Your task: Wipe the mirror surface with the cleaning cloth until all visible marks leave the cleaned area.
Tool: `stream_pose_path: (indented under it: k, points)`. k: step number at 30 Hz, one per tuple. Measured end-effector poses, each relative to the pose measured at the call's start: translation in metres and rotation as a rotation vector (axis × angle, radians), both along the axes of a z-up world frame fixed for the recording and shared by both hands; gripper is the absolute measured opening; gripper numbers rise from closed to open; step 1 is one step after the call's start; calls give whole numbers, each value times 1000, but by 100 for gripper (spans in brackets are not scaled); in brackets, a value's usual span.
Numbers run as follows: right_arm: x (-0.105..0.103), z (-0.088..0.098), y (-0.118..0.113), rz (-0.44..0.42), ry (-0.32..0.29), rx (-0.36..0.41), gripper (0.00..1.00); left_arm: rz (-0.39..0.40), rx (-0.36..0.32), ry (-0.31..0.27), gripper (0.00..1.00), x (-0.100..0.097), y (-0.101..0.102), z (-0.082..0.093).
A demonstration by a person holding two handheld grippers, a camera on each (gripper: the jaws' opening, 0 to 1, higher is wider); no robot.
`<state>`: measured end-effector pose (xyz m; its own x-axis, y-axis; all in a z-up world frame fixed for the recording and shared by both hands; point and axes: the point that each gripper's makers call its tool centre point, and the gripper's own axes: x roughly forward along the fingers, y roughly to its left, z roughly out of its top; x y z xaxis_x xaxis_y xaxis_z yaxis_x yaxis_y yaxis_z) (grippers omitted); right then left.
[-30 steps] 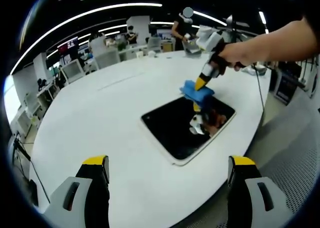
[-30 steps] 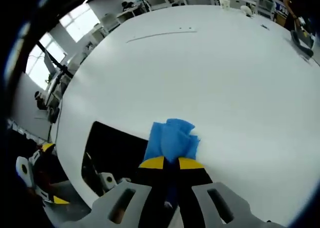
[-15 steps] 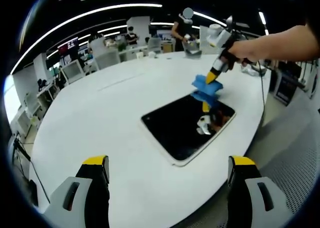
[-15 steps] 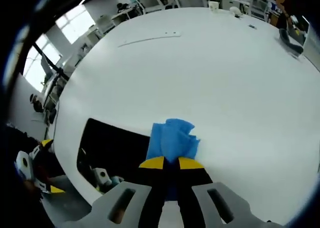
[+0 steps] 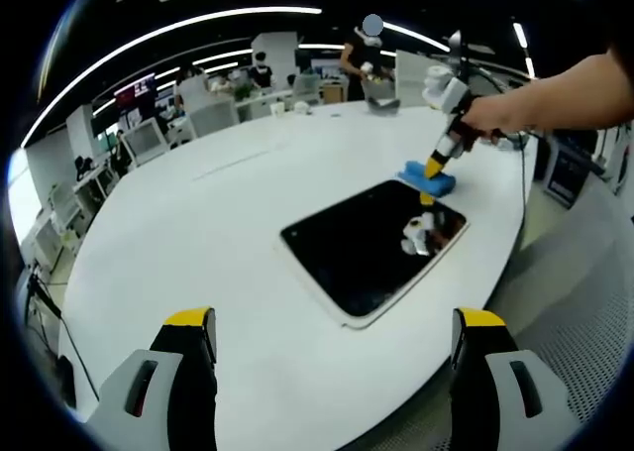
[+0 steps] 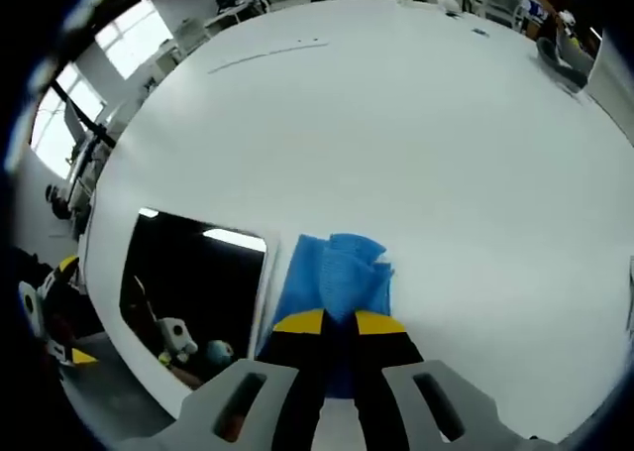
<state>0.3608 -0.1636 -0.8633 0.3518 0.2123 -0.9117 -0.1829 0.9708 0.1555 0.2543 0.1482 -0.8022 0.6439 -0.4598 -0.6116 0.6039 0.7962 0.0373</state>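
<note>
Left gripper [image 5: 322, 347] idles at the near tabletop [image 5: 198, 233] edge, jaws spread wide, nothing between them. Mirror [image 5: 371, 243] lies flat at about 1 o'clock from it: dark glossy slab, rounded corners, thin pale rim, reflecting ceiling lights and gripper.

Right gripper [image 6: 339, 324] has its jaws pinched tight on the cleaning cloth [image 6: 337, 273]. Cloth is blue, soft, bunched and folded, woven-looking. It sits on the white tabletop just beside the mirror's far edge, off the glass; in the right gripper view the mirror [image 6: 188, 282] is at 9 o'clock of the cloth.

No marks I can make out on the glass from here; reflections could mask them.

Risks, my read:
- Cloth off the mirror, so stopping now could leave marks missed.
- Mirror lies near the tabletop's rim; a hard sideways stroke on smooth laminate could slide it toward the edge.
- Bunched cloth means small contact patch, streaks likely.
</note>
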Motion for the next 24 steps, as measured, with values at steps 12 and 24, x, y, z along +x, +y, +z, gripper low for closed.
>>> stream_pose_path:
  k: [12,24]
  points:
    - [2,3,2,40,-35,6,12,-2,2,1,99,1,0,-2]
    - [-6,61,30,208,-373,122,75,5,-3,-3,99,0,0,0]
